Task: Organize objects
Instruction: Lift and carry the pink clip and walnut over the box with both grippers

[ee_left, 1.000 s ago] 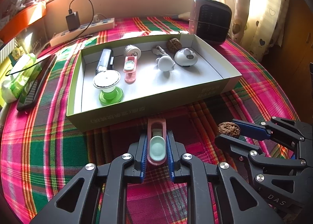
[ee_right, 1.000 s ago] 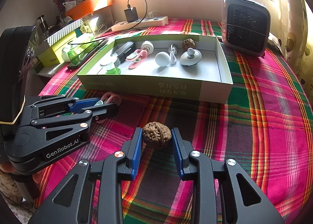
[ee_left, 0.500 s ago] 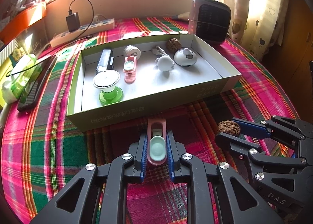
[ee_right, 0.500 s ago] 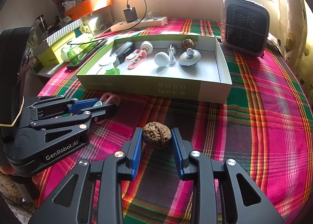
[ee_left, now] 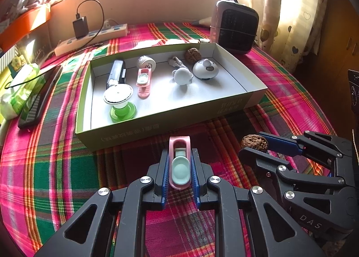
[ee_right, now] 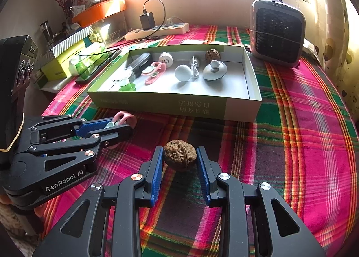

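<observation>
Both wrist cameras look down (steeply, close up) toward the shared box.

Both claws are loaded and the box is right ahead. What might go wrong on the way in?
1. The walnut is round and pinched only at its sides by the right claw; it may roll out.
2. The box has a raised near wall; a low carry may clip it.
3. The left claw grips the pink clip, which juts forward and may snag.

A home: plaid tablecloth, heart-print curtain (sunlit window), space heater.
</observation>
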A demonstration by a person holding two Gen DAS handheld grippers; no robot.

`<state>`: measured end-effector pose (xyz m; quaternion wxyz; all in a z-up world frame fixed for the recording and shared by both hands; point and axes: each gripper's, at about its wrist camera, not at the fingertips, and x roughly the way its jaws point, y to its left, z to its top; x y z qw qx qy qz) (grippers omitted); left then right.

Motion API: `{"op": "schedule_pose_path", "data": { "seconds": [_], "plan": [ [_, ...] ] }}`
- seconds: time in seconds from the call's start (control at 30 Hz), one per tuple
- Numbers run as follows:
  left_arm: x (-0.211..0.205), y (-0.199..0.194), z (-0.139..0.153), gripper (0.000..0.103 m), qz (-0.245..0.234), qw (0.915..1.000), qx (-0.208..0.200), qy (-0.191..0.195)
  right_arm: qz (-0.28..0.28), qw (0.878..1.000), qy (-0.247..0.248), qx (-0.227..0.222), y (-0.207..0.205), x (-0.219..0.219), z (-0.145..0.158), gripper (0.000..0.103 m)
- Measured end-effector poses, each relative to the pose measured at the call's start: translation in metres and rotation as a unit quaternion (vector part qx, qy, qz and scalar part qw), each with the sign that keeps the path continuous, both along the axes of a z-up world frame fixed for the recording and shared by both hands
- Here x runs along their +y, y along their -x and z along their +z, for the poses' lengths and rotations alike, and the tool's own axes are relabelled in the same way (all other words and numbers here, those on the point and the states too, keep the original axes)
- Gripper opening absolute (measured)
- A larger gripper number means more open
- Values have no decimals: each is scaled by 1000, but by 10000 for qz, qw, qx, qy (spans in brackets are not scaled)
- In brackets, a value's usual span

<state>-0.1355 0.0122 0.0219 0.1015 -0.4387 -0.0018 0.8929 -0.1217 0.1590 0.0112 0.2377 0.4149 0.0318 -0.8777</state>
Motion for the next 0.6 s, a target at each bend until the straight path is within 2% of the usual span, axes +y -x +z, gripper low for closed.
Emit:
{"op": "schedule_pose_path", "data": {
  "seconds": [0.6],
  "plan": [
    [-2, -5, 19, 16, -5, 9997, 228, 1, -74, 9996, 50, 265, 2, -2, 20, 31]
  ]
}}
